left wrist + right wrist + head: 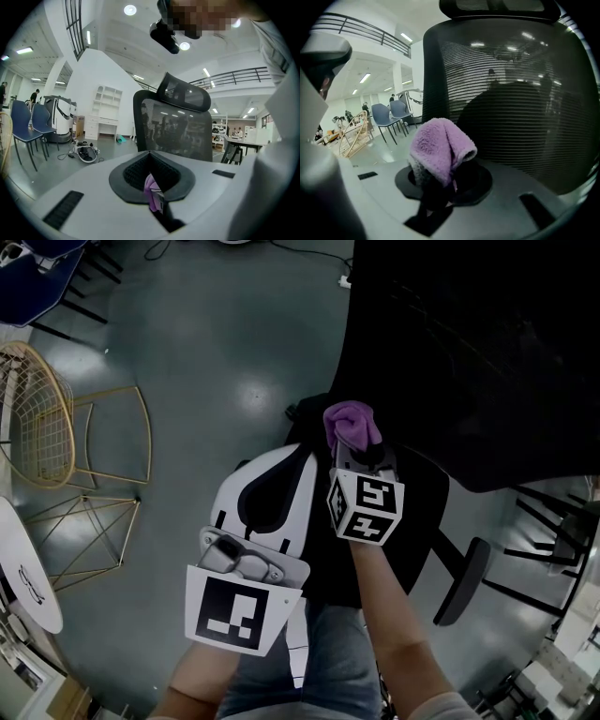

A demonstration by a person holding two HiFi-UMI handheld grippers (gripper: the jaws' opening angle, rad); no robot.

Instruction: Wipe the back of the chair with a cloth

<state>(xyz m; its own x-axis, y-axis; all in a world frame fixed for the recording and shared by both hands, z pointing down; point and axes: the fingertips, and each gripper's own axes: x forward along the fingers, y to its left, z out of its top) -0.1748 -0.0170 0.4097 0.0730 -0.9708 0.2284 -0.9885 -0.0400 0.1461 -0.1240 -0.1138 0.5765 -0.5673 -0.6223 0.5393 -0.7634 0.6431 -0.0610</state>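
Grey floor (234, 352): right hand-held gripper (437, 185) clamps purple cloth (438, 145) near chair back (520, 103); left hand-held gripper (150, 157) closed.

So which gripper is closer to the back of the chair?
The right. The right gripper, holding the cloth, is close up against the chair back. The left gripper hangs farther off, nearer the person.

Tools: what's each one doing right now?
Left tool: closed, holding nothing.
Right tool: closed on the purple cloth.
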